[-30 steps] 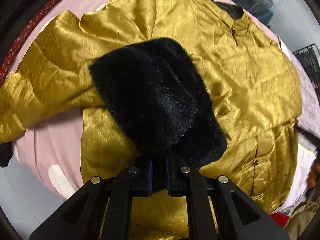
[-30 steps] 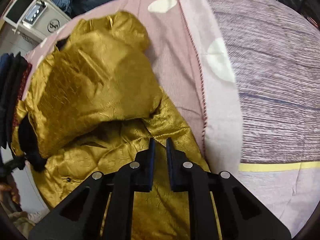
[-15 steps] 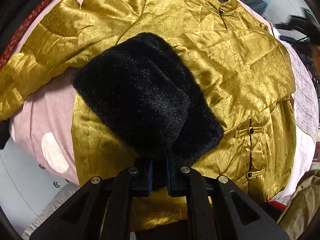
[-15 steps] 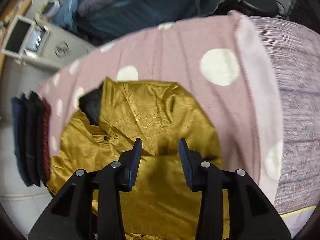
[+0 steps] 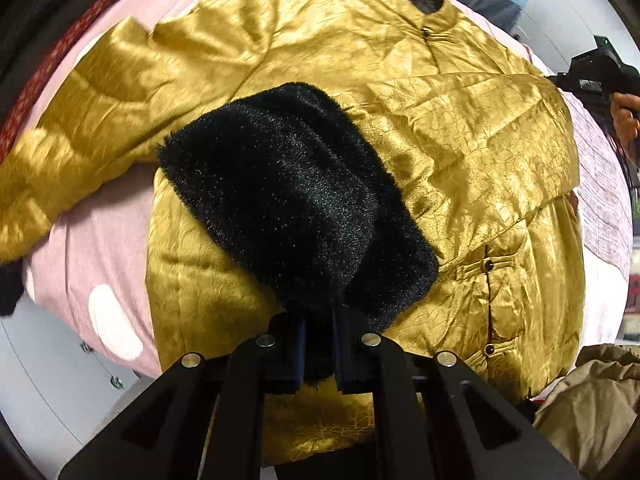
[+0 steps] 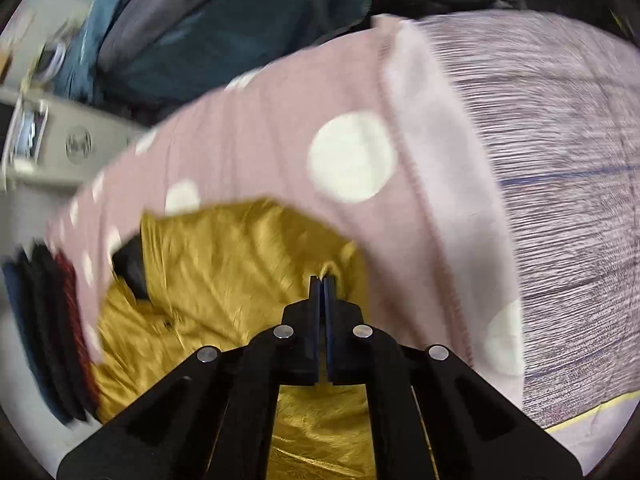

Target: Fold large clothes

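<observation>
A gold satin jacket (image 5: 460, 152) with black fur lining lies front-up on the bed, collar at the far end. Its right sleeve is folded across the chest. My left gripper (image 5: 319, 320) points straight down and is shut on a turned-up flap of the black fur lining (image 5: 296, 200) at the hem, which hides part of the jacket front. In the right wrist view my right gripper (image 6: 323, 280) is shut, with a small ridge of the gold jacket (image 6: 240, 280) pinched at its tips near the shoulder edge. A hand (image 5: 624, 116) carries it at the far right.
The pink polka-dot bedspread (image 6: 280, 160) lies under the jacket, and a striped purple blanket (image 6: 560, 160) lies to its right. Dark folded clothes (image 6: 48, 320) are stacked at the left edge. Blue-grey garments (image 6: 200, 40) and a grey cabinet (image 6: 76, 144) stand beyond the bed. A khaki garment (image 5: 592, 400) lies near the foot.
The right gripper let go of the sleeve, opened, swept toward the jacket's shoulder and shut there. The sleeve now lies across the chest. The left gripper keeps its hold on the fur.
</observation>
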{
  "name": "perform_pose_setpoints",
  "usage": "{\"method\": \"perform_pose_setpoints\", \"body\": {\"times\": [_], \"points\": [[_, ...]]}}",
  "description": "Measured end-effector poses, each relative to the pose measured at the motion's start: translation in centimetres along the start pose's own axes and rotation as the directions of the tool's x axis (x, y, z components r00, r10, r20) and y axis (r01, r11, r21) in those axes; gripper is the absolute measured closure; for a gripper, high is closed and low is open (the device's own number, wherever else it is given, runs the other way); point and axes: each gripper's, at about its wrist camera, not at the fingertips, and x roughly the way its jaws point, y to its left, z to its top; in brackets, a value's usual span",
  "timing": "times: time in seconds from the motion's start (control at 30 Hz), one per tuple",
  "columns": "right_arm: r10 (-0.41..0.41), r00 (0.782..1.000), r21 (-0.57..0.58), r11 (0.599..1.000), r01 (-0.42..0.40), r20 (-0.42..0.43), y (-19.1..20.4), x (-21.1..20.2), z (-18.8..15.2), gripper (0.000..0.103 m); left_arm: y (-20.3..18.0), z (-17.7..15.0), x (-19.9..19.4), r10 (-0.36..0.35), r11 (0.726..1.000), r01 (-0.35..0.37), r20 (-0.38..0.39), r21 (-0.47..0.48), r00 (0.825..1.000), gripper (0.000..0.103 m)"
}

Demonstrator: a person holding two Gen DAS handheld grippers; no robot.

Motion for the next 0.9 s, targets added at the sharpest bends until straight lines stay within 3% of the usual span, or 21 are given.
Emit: {"method": "perform_pose_setpoints", "body": {"times": [0.17,0.23,0.3,0.33,0.37,0.53,0.6,0.63,0.67,0.73,0.8,0.9], "points": [[0.067,0.990,0.166,0.982,-0.087,0.120,-6.4,-2.9,2.9,0.102,-0.5,1.5,0.6,0.041,0.998,-0.041,0.006,0.055,0.999,0.093],[0.073,0.991,0.136,0.987,-0.087,0.109,-6.1,-3.4,3.3,0.102,-0.3,2.4,0.7,0.046,0.997,-0.046,0.005,0.064,0.999,0.093],[0.063,0.994,-0.013,0.998,-0.062,0.087,-3.8,-3.6,2.4,0.088,-0.3,3.0,0.7,0.046,0.997,-0.046,0.005,0.067,0.999,0.093],[0.051,0.997,-0.075,0.996,-0.047,0.059,-2.1,-3.0,1.4,0.061,-0.5,3.2,0.6,0.044,0.997,-0.044,0.005,0.069,0.999,0.093],[0.050,0.998,-0.117,0.992,-0.045,0.040,-1.0,-2.7,0.6,0.042,-0.6,3.2,0.7,0.046,0.996,-0.046,0.004,0.074,0.999,0.093],[0.010,0.998,-0.207,0.978,-0.021,-0.054,3.3,-0.3,-2.6,0.041,-1.5,2.6,1.3,0.060,0.995,-0.060,-0.007,0.081,0.998,0.093],[-0.083,0.992,-0.274,0.960,0.054,-0.096,5.2,1.6,-4.1,0.043,-1.7,2.8,1.2,0.074,0.993,-0.074,0.005,0.089,0.997,0.093],[-0.142,0.985,-0.312,0.944,0.107,-0.094,5.6,2.4,-4.6,0.059,-1.8,3.2,1.0,0.083,0.992,-0.084,0.017,0.095,0.996,0.093],[-0.216,0.974,-0.360,0.915,0.180,-0.063,6.2,3.2,-5.2,0.091,-1.9,3.5,0.9,0.087,0.991,-0.089,0.025,0.100,0.996,0.093],[-0.238,0.971,-0.387,0.898,0.208,-0.031,6.1,3.6,-5.5,0.099,-2.0,4.3,0.7,0.094,0.989,-0.099,0.046,0.113,0.994,0.093],[-0.210,0.978,-0.322,0.925,0.203,0.013,4.4,2.7,-4.8,0.102,-2.4,5.4,0.8,0.110,0.983,-0.120,0.074,0.139,0.991,0.093],[-0.326,0.929,-0.277,0.890,0.363,0.174,1.6,0.6,-3.5,0.103,-3.1,7.5,0.9,0.140,0.972,-0.159,0.115,0.172,0.983,0.093]]}}
